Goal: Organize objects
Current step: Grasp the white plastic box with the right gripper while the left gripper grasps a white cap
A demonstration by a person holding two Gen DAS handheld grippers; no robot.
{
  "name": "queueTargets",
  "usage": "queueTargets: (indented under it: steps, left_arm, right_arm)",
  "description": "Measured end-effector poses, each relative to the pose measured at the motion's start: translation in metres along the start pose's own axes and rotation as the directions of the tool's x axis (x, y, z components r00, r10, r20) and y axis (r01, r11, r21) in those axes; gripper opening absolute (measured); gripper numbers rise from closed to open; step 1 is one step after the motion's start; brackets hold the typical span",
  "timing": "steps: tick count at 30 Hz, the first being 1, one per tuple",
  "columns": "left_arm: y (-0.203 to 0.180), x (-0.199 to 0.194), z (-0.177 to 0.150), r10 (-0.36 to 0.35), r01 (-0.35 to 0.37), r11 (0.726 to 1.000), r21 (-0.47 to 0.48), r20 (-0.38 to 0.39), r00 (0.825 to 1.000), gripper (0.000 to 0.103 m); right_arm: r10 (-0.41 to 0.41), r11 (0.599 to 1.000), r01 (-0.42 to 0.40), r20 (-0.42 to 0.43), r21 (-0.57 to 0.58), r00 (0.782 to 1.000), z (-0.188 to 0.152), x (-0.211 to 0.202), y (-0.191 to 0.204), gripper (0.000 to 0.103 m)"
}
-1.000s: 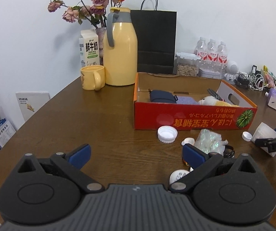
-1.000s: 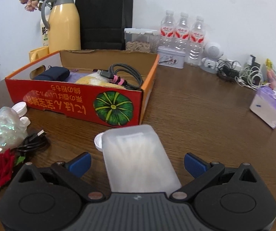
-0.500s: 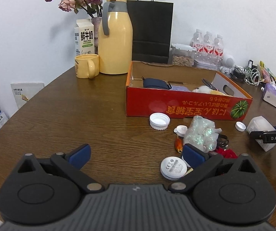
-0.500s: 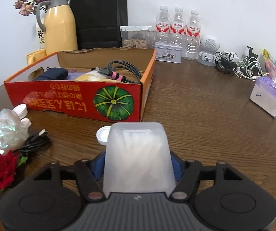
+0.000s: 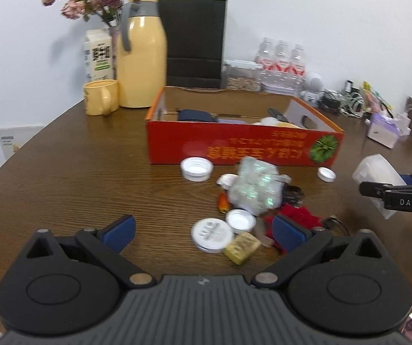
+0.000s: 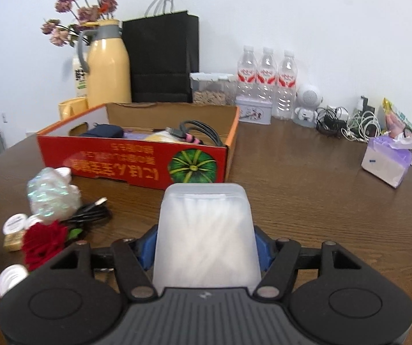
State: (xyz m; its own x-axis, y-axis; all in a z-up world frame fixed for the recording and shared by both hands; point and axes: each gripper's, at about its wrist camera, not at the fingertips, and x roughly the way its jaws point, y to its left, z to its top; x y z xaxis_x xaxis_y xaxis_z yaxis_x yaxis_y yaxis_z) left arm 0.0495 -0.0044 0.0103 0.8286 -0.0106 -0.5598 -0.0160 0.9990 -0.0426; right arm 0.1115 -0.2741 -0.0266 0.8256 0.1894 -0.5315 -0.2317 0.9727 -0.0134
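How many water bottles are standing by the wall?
3. The water bottles stand in a row at the back of the table by the wall: left bottle, middle bottle, right bottle. Any more behind them would be hidden.

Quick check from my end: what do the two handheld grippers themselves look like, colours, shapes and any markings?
Both look alike: the left gripper and right gripper have matte black bodies, a ribbed grey centre plate, two round black discs, angular black linkages with silver pivot pins, and blue fingertip pads. White "DAS" lettering marks the right gripper's side. No cables show.

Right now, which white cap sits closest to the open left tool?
The flat printed lid, just ahead of the left tool, touching the gold block. The other caps lie farther toward the red box.
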Motion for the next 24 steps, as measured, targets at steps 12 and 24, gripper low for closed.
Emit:
queueTargets:
  steps: [12,24]
  left_arm:
    - [-0.053,0.007,-0.032,-0.089,0.096,0.987,0.125,-0.055,0.994,0.103]
    - [-0.062,0.014,-0.041,-0.127,0.135,0.98,0.146,-0.062,0.99,0.091]
  right_arm:
    - [0.08,0.997,-0.079,0.045,-0.009,0.996,-0.023,-0.041,0.032,0.064]
    - [0.11,0.994,-0.11,0.031,0.0,0.993,-0.035,-0.047,0.048,0.064]
